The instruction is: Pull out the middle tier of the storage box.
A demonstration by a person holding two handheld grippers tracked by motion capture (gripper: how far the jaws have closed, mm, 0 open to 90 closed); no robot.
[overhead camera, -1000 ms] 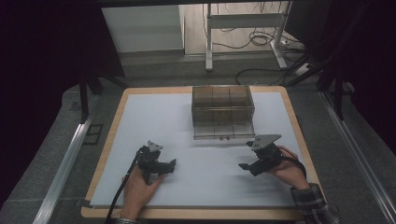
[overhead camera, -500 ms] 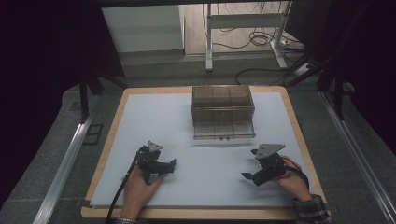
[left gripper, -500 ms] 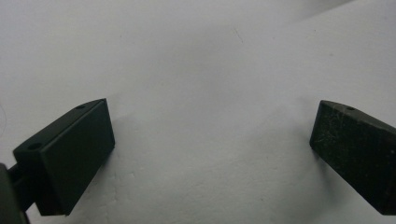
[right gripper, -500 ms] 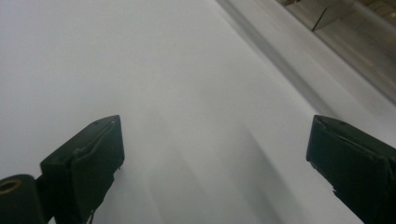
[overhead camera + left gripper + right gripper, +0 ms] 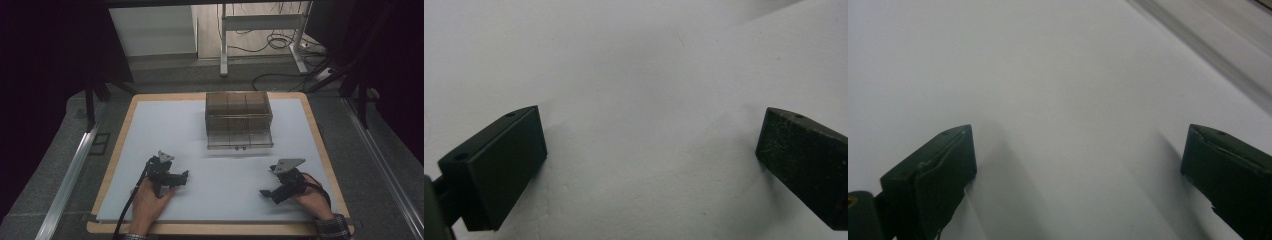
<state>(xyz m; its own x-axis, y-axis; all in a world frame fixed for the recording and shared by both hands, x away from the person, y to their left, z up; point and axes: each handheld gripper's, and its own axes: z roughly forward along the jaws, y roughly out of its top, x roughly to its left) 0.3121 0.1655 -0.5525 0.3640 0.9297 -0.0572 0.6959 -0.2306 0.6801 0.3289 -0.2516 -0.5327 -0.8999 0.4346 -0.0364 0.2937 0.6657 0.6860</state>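
Now both grippers low over the white mat, near edge of the table, nothing held. Left gripper resting near-left, same spot as a second ago; jaws wide apart in the left gripper view, bare mat between them. Right gripper near-right, moved nearer and lower than a second ago, then closer to the box's right front corner; jaws just been opening, now standing fully apart in the right gripper view, nothing between them. Clear compartment box at far centre of the mat, upright, well apart from both grippers; flat clear panel lying at its near side, touching or just beside the base, cannot tell which. Contents of compartments too dim to make out. Judgement: right hand drawn away from the box with jaws spread reads as a release and retreat, work at the box likely finished or paused; both hands parked, no grasp in preparation. Risk minimal while grippers stay clear of the box.
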